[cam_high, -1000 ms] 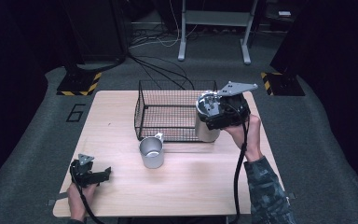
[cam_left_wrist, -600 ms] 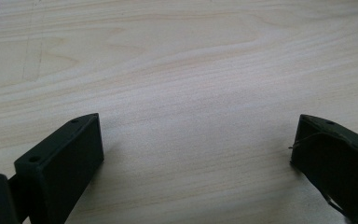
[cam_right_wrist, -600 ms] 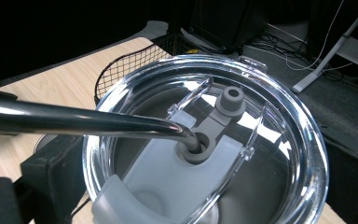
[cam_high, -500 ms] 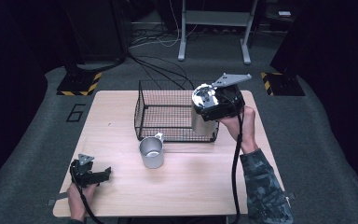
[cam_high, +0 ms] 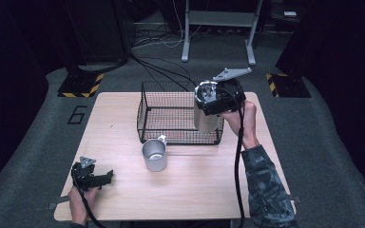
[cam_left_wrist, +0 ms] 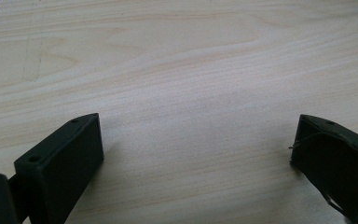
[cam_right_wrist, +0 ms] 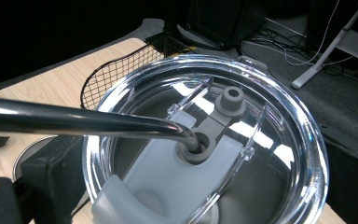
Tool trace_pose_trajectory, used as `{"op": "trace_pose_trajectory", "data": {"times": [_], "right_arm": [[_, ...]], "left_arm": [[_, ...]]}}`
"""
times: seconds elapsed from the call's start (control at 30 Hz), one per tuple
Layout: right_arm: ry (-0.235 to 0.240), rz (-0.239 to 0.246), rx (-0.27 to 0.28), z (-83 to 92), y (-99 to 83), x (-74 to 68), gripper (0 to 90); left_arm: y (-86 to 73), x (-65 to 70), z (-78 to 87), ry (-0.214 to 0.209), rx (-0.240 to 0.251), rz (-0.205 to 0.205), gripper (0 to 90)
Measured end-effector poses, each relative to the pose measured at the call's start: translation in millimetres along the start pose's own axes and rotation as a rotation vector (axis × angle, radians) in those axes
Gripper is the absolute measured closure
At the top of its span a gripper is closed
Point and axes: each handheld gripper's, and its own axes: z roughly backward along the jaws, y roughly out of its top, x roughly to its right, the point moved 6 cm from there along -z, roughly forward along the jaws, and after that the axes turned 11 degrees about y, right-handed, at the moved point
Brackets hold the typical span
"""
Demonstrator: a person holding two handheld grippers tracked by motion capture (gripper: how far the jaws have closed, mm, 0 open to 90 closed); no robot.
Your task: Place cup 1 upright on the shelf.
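One wooden table [cam_high: 123, 123], bearing one black wire basket [cam_high: 178, 114] at its far middle and one steel mug [cam_high: 154, 155] standing upright just in front of the basket's near wall, handle toward the basket. One steel tumbler [cam_high: 205, 118] held up at the basket's right end, above the near right corner, tilted slightly, body hanging over the mesh rim. One clear lid [cam_right_wrist: 205, 140] on top of the tumbler, with one grey rubber seal in its middle and one bent metal straw [cam_right_wrist: 74, 122] passing through that seal and running off to the left in the right gripper view. Two grippers in all. Right gripper [cam_high: 217, 97] clamped around the tumbler's upper part just under the lid, raised clear of the table, one grey plate on top, one cable trailing down along the forearm. Left gripper [cam_high: 105, 176] resting low at the near left corner of the table, well apart from mug and basket, jaws spread wide with nothing but bare wood between them, as seen in the left gripper view. Two hands, one per gripper; one camouflage sleeve [cam_high: 266, 185] on the right arm.
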Motion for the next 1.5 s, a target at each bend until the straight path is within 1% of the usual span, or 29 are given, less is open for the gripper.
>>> {"op": "trace_pose_trajectory", "data": {"times": [0.27, 0.3, 0.33, 0.5, 0.63, 0.7, 0.73, 0.87, 0.93, 1.03, 1.13, 1.17, 1.3, 1.33, 1.37, 1.4, 1.5], "right_arm": [[-0.002, -0.005, -0.002, -1.2, 0.5, 1.4, 3.3], [-0.010, -0.018, -0.003, -5.9, 1.5, 10.2, 3.3], [-0.012, -0.025, -0.006, -9.2, 1.0, 14.3, 3.3], [-0.019, -0.041, -0.017, -16.2, 0.1, 22.4, 3.3], [-0.022, -0.053, -0.022, -22.0, -0.7, 28.6, 3.3], [-0.023, -0.070, -0.026, -24.9, -1.2, 30.7, 3.3], [-0.024, -0.064, -0.027, -26.1, -1.3, 32.6, 3.3], [-0.032, -0.079, -0.037, -31.2, -1.7, 36.7, 3.3], [-0.036, -0.073, -0.041, -33.8, -1.5, 39.8, 3.3], [-0.041, -0.093, -0.048, -37.6, -2.2, 42.5, 3.3], [-0.043, -0.081, -0.053, -41.4, -2.7, 47.3, 3.3], [-0.044, -0.093, -0.049, -43.6, -3.0, 48.4, 3.3], [-0.046, -0.101, -0.061, -49.9, -3.6, 53.5, 3.3], [-0.047, -0.089, -0.052, -52.3, -3.1, 55.6, 3.3], [-0.047, -0.095, -0.059, -53.0, -3.4, 56.1, 3.3], [-0.047, -0.102, -0.054, -55.0, -3.4, 57.1, 3.3], [-0.049, -0.102, -0.067, -58.7, -4.8, 60.4, 3.3]], "left_arm": [[0.2, 0.0, -0.2, 0.001, 0.003, -0.001, 1.9], [0.3, 0.0, -0.2, 0.001, 0.003, -0.001, 1.9], [0.2, -0.1, -0.2, 0.001, 0.002, -0.001, 1.9], [0.3, -0.1, -0.2, 0.001, 0.003, -0.001, 1.9], [0.2, 0.0, -0.2, 0.001, 0.003, -0.001, 1.9], [0.3, 0.0, -0.2, 0.001, 0.003, -0.001, 1.9], [0.2, 0.0, -0.2, 0.001, 0.003, -0.001, 1.9], [0.3, 0.0, -0.2, 0.001, 0.003, -0.001, 1.9], [0.2, 0.0, -0.2, 0.001, 0.002, -0.001, 1.9], [0.3, 0.0, -0.4, 0.003, 0.006, 0.000, 1.9], [0.2, 0.0, -0.2, 0.000, 0.002, -0.001, 1.9], [0.2, 0.0, -0.2, 0.001, 0.003, -0.001, 1.9], [0.2, 0.0, -0.2, 0.001, 0.002, -0.001, 1.9], [0.2, 0.0, -0.2, 0.001, 0.003, -0.001, 1.9], [0.2, 0.0, -0.2, 0.001, 0.002, -0.002, 1.9], [0.2, 0.0, -0.2, 0.001, 0.003, -0.001, 1.9], [0.2, 0.0, -0.2, 0.001, 0.002, -0.001, 1.9]]}}
